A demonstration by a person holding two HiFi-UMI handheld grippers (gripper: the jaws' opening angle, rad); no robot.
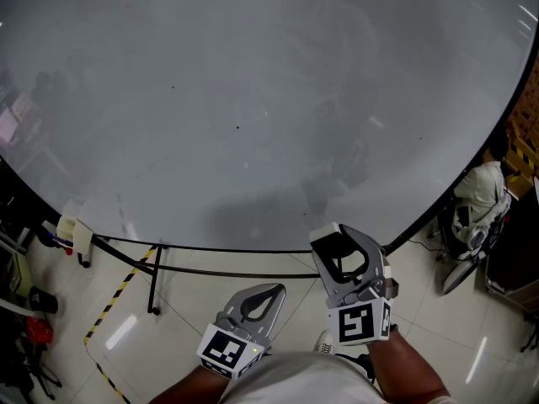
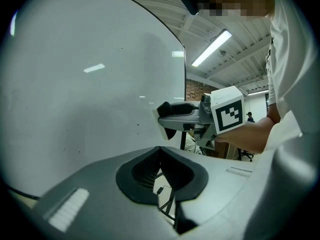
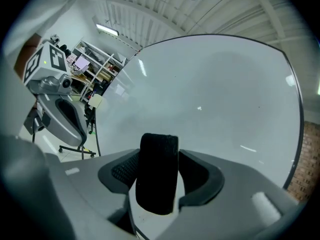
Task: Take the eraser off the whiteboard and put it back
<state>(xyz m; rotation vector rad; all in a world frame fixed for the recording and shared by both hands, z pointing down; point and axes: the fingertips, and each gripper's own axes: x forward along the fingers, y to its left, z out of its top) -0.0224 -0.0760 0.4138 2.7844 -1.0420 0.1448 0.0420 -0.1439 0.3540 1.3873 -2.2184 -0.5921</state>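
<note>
My right gripper (image 1: 337,231) is shut on the eraser (image 1: 324,238), a black felt block with a white back. It hangs just in front of the lower edge of the big whiteboard (image 1: 253,99), apart from the board. In the right gripper view the eraser (image 3: 157,179) stands upright between the jaws, felt side towards the camera, with the whiteboard (image 3: 215,99) behind it. My left gripper (image 1: 276,290) sits lower and to the left, shut with nothing in it. The left gripper view shows its own closed tips (image 2: 160,150) and the right gripper (image 2: 163,119) carrying the eraser (image 2: 168,110).
A small white holder (image 1: 76,234) hangs at the board's lower left corner. Black stand legs (image 1: 154,280) and yellow-black floor tape (image 1: 114,297) lie below the board. A chair with white cloth (image 1: 476,200) stands at the right. Shelves (image 3: 92,64) fill the far room.
</note>
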